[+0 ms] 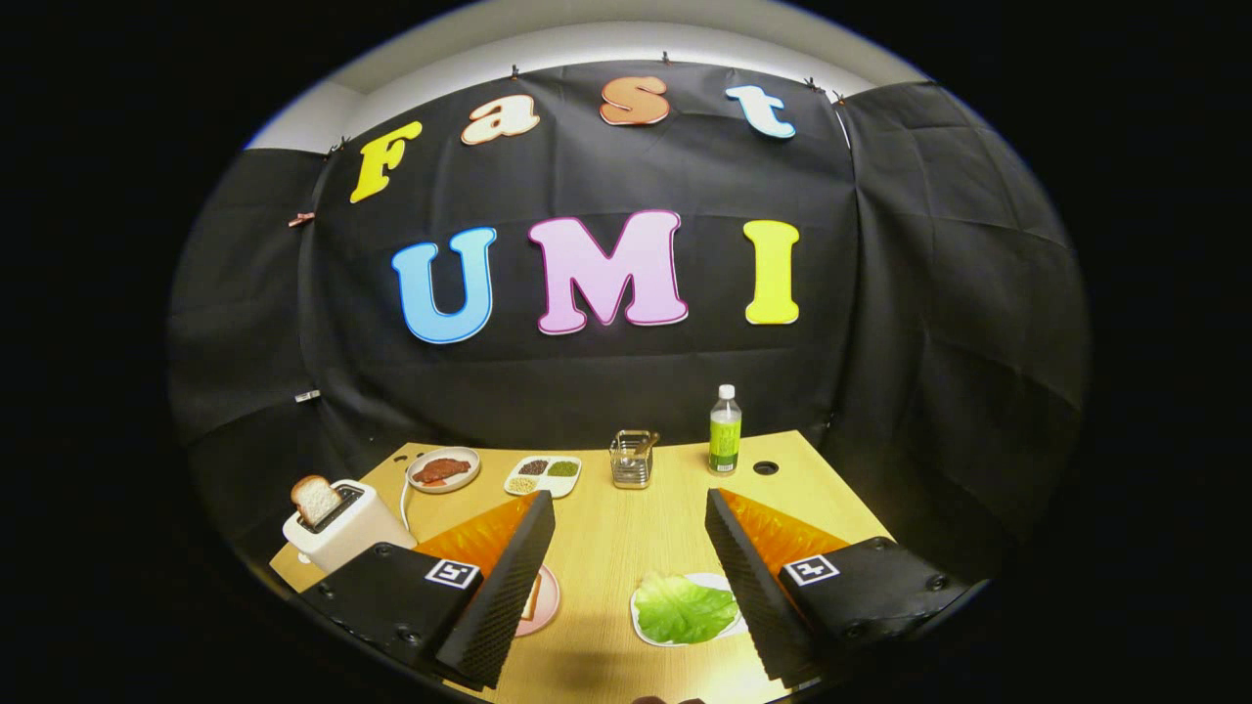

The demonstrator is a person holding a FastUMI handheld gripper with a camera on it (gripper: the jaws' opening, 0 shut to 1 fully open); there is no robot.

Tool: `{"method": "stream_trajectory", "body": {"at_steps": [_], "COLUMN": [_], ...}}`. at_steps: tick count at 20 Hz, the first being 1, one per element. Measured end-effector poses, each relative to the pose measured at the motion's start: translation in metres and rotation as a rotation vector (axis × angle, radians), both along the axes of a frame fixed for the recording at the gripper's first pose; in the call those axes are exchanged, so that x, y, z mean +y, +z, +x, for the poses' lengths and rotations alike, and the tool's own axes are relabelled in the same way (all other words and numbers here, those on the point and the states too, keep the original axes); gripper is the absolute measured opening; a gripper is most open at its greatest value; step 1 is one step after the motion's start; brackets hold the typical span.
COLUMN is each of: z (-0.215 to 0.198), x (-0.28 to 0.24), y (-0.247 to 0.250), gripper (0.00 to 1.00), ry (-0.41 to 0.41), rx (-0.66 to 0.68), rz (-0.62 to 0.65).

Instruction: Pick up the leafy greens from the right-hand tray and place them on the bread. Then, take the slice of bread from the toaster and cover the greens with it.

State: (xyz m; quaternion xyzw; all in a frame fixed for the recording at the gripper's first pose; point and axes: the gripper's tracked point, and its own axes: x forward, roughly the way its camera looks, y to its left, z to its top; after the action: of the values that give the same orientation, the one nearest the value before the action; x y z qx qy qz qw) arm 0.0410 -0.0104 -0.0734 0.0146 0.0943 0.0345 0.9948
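Gripper (629, 577): fingers standing spread wide, gripping nothing, hovering above the near part of the bench (616, 538); bare wood lying open between them.

White tray (719, 585), lower centre-right: holding the leafy greens (683, 609), sitting just inside the right finger (748, 587), partly hidden by it.

Pink plate (544, 598), lower centre-left: mostly hidden behind the left finger (504, 587); a sliver of bread (531, 596) showing on it.

White toaster (344, 524), lower left at the bench's left edge: a slice of bread (315, 499) sticking up from its slot.

Round plate (443, 469), left of centre at the rear: carrying a reddish-brown item, kind unclear.

Divided dish (543, 475), centre rear: compartments holding dark, pale and green contents.

Wire holder (632, 460), centre rear: something standing inside, too small to tell.

Green-labelled bottle (725, 430), right of centre at the rear: standing upright, capped; a round hole (766, 467) lying in the bench beside it.
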Motion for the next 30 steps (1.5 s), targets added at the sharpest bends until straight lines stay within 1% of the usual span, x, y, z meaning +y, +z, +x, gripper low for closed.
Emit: {"method": "stream_trajectory", "body": {"at_steps": [6, 10, 12, 16, 22, 24, 27, 30], "z": [0.016, 0.031, 0.036, 0.047, 0.062, 0.066, 0.072, 0.071], "x": [-0.013, -0.026, -0.026, -0.036, -0.041, -0.042, -0.052, -0.052], "y": [-0.052, -0.099, -0.129, -0.174, -0.238, -0.254, -0.272, -0.285], "gripper": [0.96, 0.97, 0.98, 0.99, 0.99, 0.99, 0.99, 0.98], "ry": [0.023, 0.027, 0.052, 0.059, 0.094, 0.091, 0.053, 0.059], "rx": [0.113, 0.214, 0.280, 0.344, 0.452, 0.486, 0.518, 0.549], "rz": [-0.018, -0.016, -0.022, -0.063, -0.076, -0.062, -0.067, -0.071]}}
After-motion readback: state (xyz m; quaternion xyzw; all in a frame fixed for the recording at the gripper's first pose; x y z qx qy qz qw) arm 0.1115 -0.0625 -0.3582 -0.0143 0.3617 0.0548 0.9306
